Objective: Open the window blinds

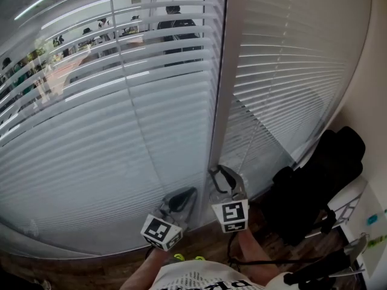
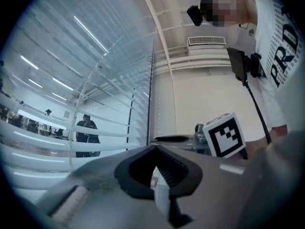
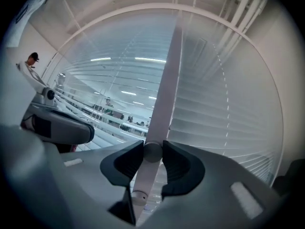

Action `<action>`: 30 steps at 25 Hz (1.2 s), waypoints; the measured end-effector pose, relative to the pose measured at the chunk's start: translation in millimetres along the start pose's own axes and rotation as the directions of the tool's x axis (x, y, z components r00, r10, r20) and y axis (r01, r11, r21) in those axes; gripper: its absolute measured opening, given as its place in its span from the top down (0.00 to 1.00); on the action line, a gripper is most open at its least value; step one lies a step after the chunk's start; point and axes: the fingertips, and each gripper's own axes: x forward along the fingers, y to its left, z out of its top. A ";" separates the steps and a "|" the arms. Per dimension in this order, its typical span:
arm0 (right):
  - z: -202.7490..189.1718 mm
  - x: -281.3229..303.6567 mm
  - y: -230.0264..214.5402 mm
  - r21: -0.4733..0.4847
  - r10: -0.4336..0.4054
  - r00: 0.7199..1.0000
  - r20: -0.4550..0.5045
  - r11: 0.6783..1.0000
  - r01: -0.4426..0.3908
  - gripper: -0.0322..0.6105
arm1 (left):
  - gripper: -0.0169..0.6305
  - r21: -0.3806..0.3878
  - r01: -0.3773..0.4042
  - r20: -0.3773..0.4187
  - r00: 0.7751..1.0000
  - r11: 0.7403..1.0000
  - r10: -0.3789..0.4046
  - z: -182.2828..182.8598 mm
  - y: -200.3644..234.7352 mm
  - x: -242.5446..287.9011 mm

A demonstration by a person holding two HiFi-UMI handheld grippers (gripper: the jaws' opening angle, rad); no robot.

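Two white slatted blinds cover the window. The left blind (image 1: 91,119) has its slats tilted part open, and a room with people shows through them. The right blind (image 1: 290,71) has its slats flat. A pale tilt wand (image 1: 219,101) hangs between the two. My right gripper (image 1: 224,179) is shut on the wand (image 3: 153,151) near its lower end, one pad on each side. My left gripper (image 1: 179,199) hangs just to its left, pointing at the left blind, its jaw tips together (image 2: 155,149) with nothing held.
A black bag or jacket (image 1: 314,186) lies on a chair at the right, close to the right blind. A thin cord (image 1: 245,156) hangs in front of that blind. Brown floor (image 1: 199,246) shows below the sill. The person's shirt fills the bottom edge.
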 end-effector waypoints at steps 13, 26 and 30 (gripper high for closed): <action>3.4 0.4 -6.0 0.217 0.007 1.000 0.026 0.976 -0.012 0.74 | 0.99 0.000 0.010 0.000 1.000 1.000 -0.010 6.9 0.8 2.0; -9.7 -0.2 -7.2 0.444 0.022 0.998 0.057 0.895 -0.045 0.74 | 0.99 -0.011 0.008 0.006 1.000 1.000 -0.008 -7.6 4.2 3.8; -9.4 1.2 -8.2 0.508 0.041 0.998 0.056 0.859 -0.064 0.74 | 0.99 -0.008 0.006 0.000 1.000 1.000 -0.006 -3.6 5.0 5.4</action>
